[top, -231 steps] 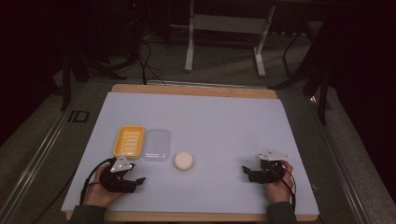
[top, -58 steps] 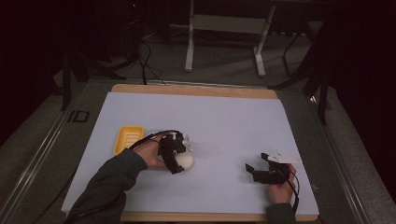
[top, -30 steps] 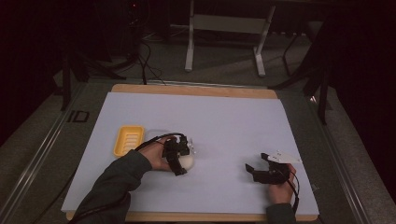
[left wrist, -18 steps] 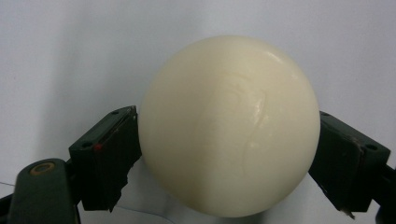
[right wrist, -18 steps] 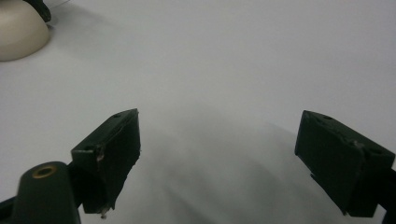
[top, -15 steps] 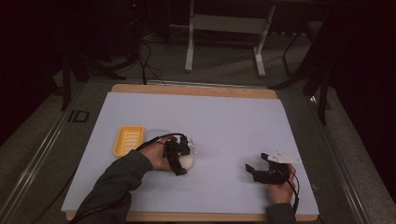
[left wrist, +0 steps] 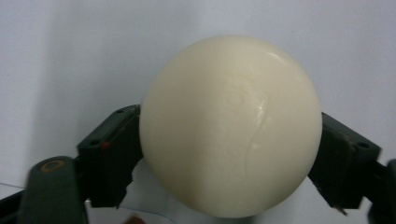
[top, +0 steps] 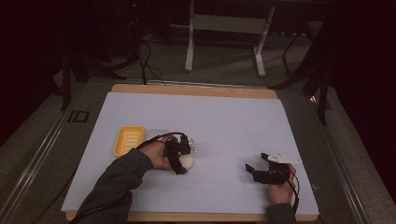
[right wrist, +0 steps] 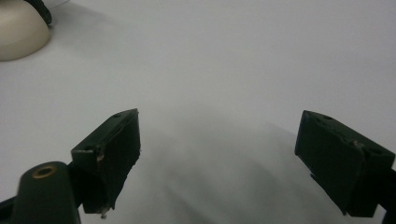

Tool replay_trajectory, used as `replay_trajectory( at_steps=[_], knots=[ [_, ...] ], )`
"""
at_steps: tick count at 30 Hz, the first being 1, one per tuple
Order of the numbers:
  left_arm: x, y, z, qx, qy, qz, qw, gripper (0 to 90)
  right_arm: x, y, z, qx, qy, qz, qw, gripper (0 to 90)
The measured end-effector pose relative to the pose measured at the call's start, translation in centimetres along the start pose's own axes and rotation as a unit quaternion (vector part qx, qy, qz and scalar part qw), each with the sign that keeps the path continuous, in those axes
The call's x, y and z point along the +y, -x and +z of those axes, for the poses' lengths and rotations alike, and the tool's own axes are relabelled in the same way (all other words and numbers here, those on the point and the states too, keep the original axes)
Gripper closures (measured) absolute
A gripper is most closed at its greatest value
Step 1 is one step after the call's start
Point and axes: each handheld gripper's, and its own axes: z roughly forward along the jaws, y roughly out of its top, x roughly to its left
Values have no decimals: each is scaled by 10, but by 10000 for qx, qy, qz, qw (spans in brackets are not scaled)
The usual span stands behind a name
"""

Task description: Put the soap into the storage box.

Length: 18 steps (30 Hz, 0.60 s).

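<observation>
Where the white sheet covers the table, a yellow tray lies at the left, well to the left of the cream round soap bar. A clear container, mostly hidden behind the left hand, sits between the tray and the soap bar; its outline is too faint to describe further. The left tongs, held by the left hand, stand directly over the soap bar. In the left gripper view the two black jaws press against opposite sides of the soap bar, which rests on the white sheet; the left tongs are clamped on it. A black cable loops from the left tongs back over the hand. Well to the right of the soap bar, the right tongs rest on the sheet in the right hand. In the right gripper view the jaws stand wide apart with bare sheet between them, and the soap bar appears at the upper left corner, far from the right tongs.
</observation>
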Motion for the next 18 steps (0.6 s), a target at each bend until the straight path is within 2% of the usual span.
replay_trajectory(
  at_steps=[4,18],
  knots=[
    [-1,-1,-1,9,48,2,10000,250,0,0,0,0,-2,-1,10000,141],
    [2,2,-2,43,-68,61,9999,255,0,0,0,4,-3,1,10000,141]
  ],
)
